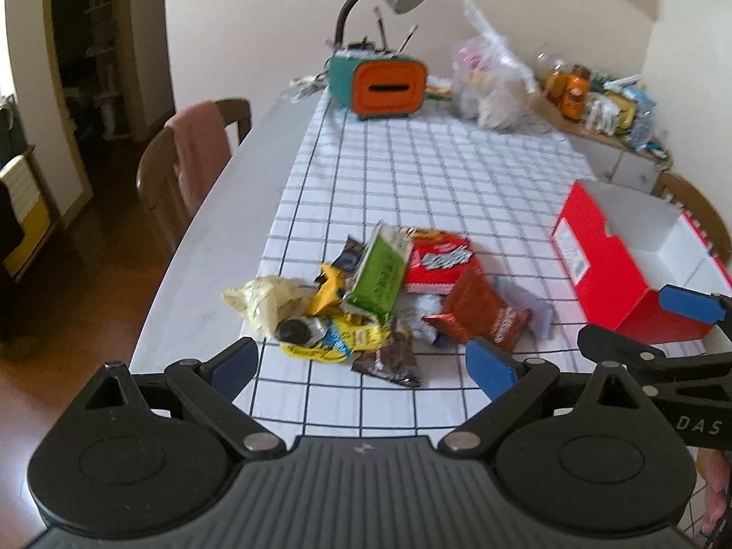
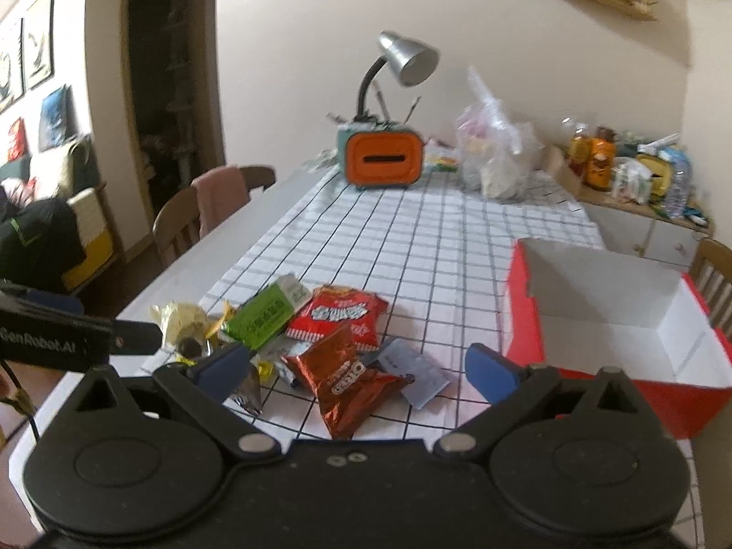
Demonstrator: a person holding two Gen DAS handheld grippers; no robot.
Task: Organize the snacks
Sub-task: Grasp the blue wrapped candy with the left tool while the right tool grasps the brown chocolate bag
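Nothing packed: every snack you can see lies loose on the checked cloth [image 1: 411, 174]; the red box [image 2: 608, 311] shows only its bare white inside.
Progress: by my reading you are at the very start, with the whole heap left to move.
Left gripper [image 1: 361, 361]: your fingers are spread wide and hold nothing; they hover short of the heap, touching none of it.
Right gripper [image 2: 357, 366]: also spread wide and empty, with the brown Oreo pack [image 2: 347, 375] lying between the fingers and just ahead of them.
Heap ahead of left fingers: yellow wrapper [image 1: 338, 341] nearest, green carton [image 1: 377, 274] beyond it, propped on other packs, pale crumpled bag [image 1: 265, 297] off toward your left finger.
Heap ahead of right fingers: red pack [image 2: 338, 315] just beyond the Oreo pack, a grey-blue sachet [image 2: 411, 370] toward your right finger.
Box: open-topped, just outside your right finger in the right view, well off to the right of your left fingers.
Other containers: a clear bag [image 2: 494, 155] of mixed items far ahead, contents too blurred to name; an orange-fronted holder [image 2: 382, 160] beside it with pens sticking up and a lamp [image 2: 402, 59] over it.
Likely first pick: the Oreo pack, since it sits nearest the box.
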